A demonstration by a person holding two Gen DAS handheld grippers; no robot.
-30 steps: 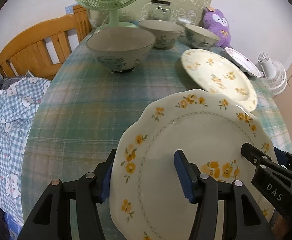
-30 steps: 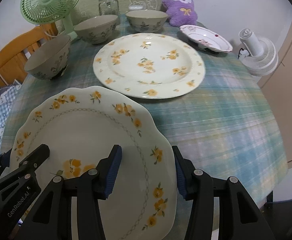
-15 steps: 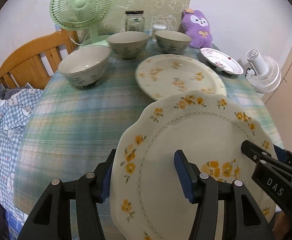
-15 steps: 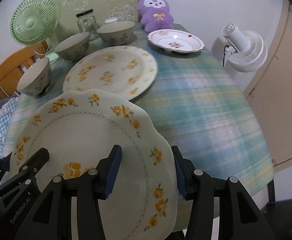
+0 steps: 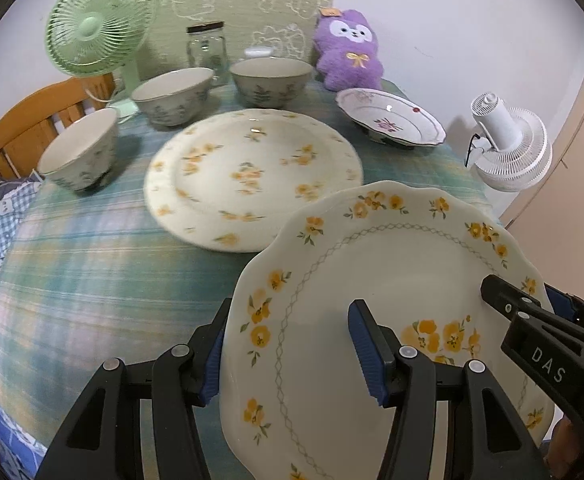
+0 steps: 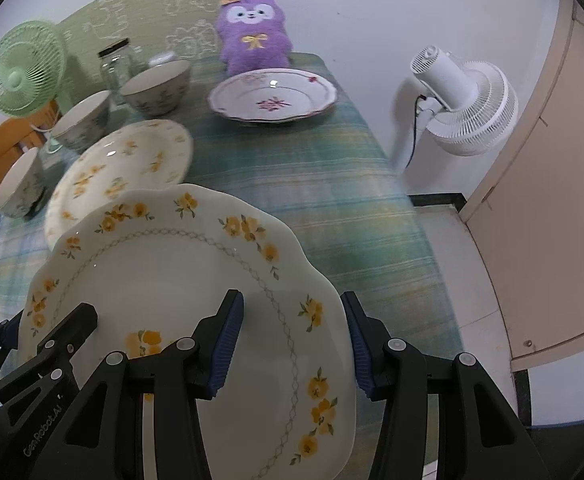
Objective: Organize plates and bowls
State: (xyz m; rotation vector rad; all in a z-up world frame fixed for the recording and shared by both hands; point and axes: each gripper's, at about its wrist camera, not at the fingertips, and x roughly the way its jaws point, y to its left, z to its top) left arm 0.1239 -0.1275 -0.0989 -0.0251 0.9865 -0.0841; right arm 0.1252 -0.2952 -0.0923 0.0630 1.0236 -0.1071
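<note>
Both grippers hold one scalloped yellow-flower plate (image 5: pixel 392 280) (image 6: pixel 171 272) above the table's near edge. My left gripper (image 5: pixel 287 352) is shut on its left rim, my right gripper (image 6: pixel 292 340) on its right rim. A larger round yellow-flower plate (image 5: pixel 251 176) (image 6: pixel 119 164) lies on the table just beyond it. Three grey floral bowls (image 5: pixel 79 152) (image 5: pixel 171 96) (image 5: pixel 269 82) stand at the back left. A pink-flower plate (image 5: pixel 390 120) (image 6: pixel 271 96) sits at the back right.
A green plaid cloth covers the table (image 5: pixel 91 264). A green fan (image 5: pixel 95 36), a glass jar (image 5: pixel 207 50) and a purple plush (image 5: pixel 348 48) stand at the back. A white fan (image 6: pixel 464 100) stands right of the table. A wooden chair (image 5: pixel 19 132) is at the left.
Both grippers have lifted the scalloped plate and swung right with it. The round plate now lies straight ahead and the bowls have shifted to the left.
</note>
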